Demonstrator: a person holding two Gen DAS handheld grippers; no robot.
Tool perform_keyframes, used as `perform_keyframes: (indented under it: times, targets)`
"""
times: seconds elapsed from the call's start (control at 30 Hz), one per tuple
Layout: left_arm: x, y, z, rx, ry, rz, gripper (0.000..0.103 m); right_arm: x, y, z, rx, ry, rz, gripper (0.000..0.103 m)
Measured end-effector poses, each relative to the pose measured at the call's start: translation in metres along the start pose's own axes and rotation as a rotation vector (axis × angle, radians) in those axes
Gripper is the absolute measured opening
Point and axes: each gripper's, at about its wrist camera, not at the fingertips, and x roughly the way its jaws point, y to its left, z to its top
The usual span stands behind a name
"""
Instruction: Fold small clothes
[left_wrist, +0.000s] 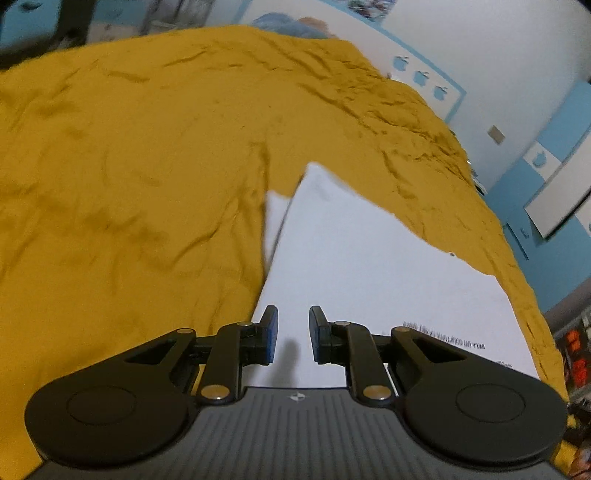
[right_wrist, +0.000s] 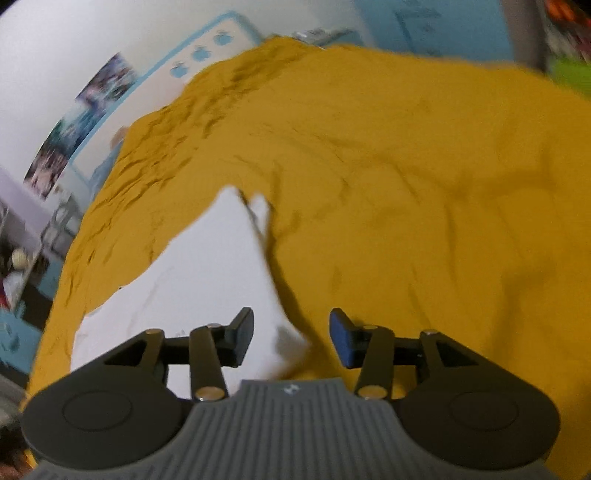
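Fingers of our left gripper (left_wrist: 293, 334) stand narrowly parted, our right gripper (right_wrist: 291, 338) wider; both empty. White thin cloth garment (left_wrist: 369, 266) lies flat on mustard-yellow wrinkled bedcover (left_wrist: 129, 166), at twelve o'clock. We judge it light, limp; grasp corners.

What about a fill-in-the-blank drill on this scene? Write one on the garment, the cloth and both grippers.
1. The white garment lies on a wrinkled cloth whose colour is ____.
2. The left gripper has its jaws apart and holds ____.
3. In the right wrist view, the white garment sits toward the ____ side of the picture.
4. The right gripper has its jaws ____.

Missing words: mustard yellow; nothing; left; open
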Motion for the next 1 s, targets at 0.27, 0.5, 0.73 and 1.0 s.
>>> perform_keyframes:
  times: [0.27, 0.5, 0.73, 1.0]
  targets:
    - [0.010, 0.008, -0.009, -0.052, 0.047, 0.059, 0.008, -0.011, -0.009, -0.021, 0.131, -0.059, 0.083, 0.000]
    - [0.031, 0.002, -0.024, 0.072, 0.117, 0.194, 0.003, -0.002, -0.023, -0.043, 0.107, -0.031, -0.057, 0.000]
    - [0.021, -0.008, -0.033, 0.108, 0.110, 0.264, 0.003, -0.014, -0.027, -0.046, 0.078, -0.015, -0.087, 0.000]
    - [-0.012, -0.041, -0.020, 0.134, -0.044, 0.191, 0.008, -0.048, -0.010, -0.039, -0.082, -0.038, -0.060, 0.009]
